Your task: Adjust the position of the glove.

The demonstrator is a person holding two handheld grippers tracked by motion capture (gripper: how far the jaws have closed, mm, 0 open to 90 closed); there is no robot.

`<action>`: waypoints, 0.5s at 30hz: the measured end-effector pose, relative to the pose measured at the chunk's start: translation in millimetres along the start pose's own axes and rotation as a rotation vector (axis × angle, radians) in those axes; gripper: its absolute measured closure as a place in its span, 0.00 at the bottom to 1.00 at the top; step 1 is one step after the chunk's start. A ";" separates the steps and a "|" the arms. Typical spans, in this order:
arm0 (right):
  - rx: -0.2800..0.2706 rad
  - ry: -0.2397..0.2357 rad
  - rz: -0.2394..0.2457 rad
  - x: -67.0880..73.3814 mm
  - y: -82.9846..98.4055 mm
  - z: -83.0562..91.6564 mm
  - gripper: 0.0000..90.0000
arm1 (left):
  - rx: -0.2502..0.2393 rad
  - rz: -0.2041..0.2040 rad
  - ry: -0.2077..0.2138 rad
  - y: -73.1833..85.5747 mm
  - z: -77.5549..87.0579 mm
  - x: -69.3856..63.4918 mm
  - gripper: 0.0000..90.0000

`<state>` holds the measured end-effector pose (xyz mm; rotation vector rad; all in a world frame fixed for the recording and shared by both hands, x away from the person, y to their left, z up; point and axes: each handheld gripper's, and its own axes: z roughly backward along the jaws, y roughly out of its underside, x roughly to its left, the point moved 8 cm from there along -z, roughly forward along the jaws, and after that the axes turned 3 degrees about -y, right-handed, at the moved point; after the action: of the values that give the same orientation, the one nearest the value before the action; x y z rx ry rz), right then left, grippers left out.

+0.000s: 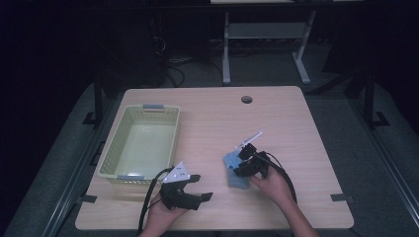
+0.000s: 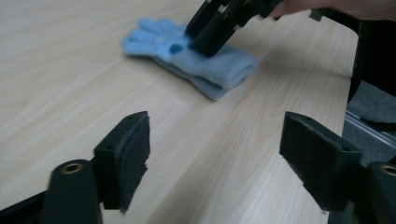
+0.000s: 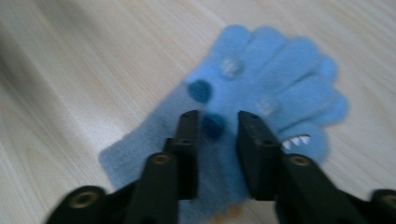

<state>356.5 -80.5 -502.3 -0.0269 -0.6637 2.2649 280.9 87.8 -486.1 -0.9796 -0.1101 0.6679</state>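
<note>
Here, the high view: a table (image 1: 207, 118) with a basket (image 1: 141, 143) at its 9 o'clock side. The left gripper (image 1: 195, 190) lies at 6 o'clock, just beside the basket's near corner, its jaws pointing toward 3 o'clock and spread wide with nothing between them. A blue glove (image 1: 234, 170) rests flat on the wood at about 5 o'clock from the table's centre, well apart from the basket. The right gripper (image 1: 245, 158) is over the glove, its hand (image 1: 272, 185) entering from 5 o'clock. A round hole (image 1: 246, 99) sits in the tabletop at 12 o'clock.

Left gripper view: the two jaws stand far apart at 7 and 4 o'clock, over bare wood, gripping nothing. The glove (image 2: 196, 63) lies at 12 o'clock, fingers toward 10 o'clock and cuff toward 4 o'clock. The right gripper (image 2: 210, 35) comes down from 1 o'clock with its tips at the glove's palm.

Right gripper view: the right gripper (image 3: 218, 123) has its jaws partly open, with a narrow gap between them, and they are set over the glove (image 3: 261, 88) near a dark blue dot (image 3: 214, 125). Whether the pads press the fabric cannot be told. The glove's fingers point toward 1 o'clock, its cuff toward 7 o'clock. The picture is slightly blurred.
</note>
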 end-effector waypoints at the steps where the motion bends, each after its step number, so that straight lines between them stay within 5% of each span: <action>1: -0.038 -0.012 -0.018 -2.5 2.7 6.9 0.66 | 0.002 0.043 0.022 1.5 -1.8 1.2 0.33; 7: -0.107 -0.063 -0.122 -10.0 19.1 17.7 0.50 | 0.016 0.154 0.054 -2.1 -11.5 1.7 0.33; 10: -0.116 -0.069 -0.143 -12.2 24.2 19.0 0.48 | 0.024 0.182 0.064 -4.3 -16.2 1.6 0.33; 15: -0.182 -0.124 -0.226 -18.0 29.7 26.7 0.45 | 0.062 0.285 0.132 -14.0 -35.3 5.2 0.33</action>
<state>343.6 -121.8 -496.4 0.0961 -0.8916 1.9963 304.9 59.7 -496.1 -0.9855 0.1690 0.8600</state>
